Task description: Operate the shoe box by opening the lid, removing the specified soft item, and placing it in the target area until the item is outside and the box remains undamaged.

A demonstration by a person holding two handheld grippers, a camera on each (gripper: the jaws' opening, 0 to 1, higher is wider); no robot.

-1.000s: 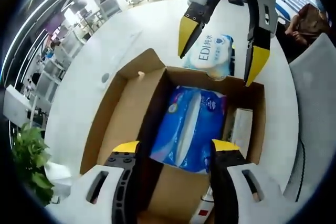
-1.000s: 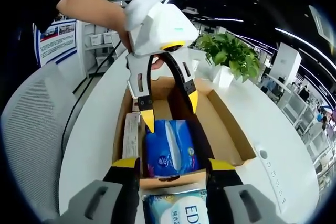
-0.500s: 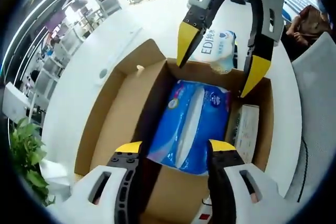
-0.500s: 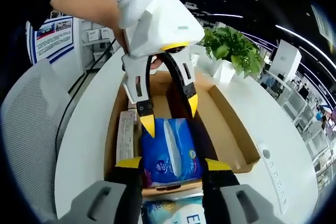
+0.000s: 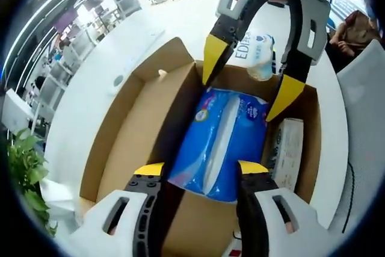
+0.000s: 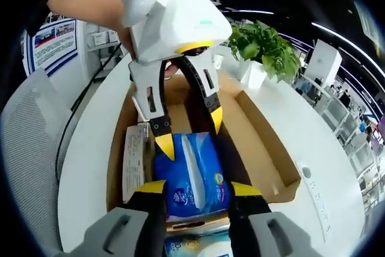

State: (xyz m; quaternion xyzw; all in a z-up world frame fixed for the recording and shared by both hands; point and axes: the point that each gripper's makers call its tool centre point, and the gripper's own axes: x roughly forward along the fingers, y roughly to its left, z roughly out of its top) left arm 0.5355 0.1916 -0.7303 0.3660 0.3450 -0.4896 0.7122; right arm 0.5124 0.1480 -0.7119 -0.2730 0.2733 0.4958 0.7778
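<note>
Blue tissue pack [image 5: 219,142] lay lengthwise in the open shoe box [image 5: 135,133], between the spread-jawed, empty left gripper [image 5: 198,170] and right gripper [image 5: 246,85] at opposite ends.

Opposed views look down close, sharing open box [image 5: 150,118].

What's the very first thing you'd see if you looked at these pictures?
The bright blue tissue pack lying inside the open cardboard shoe box on the white table. Both grippers, open with yellow-tipped fingers, reach in from opposite ends: the left gripper and the right gripper. A second pack printed EDI sits on the table just outside the box, and a green potted plant stands beyond it.
</note>
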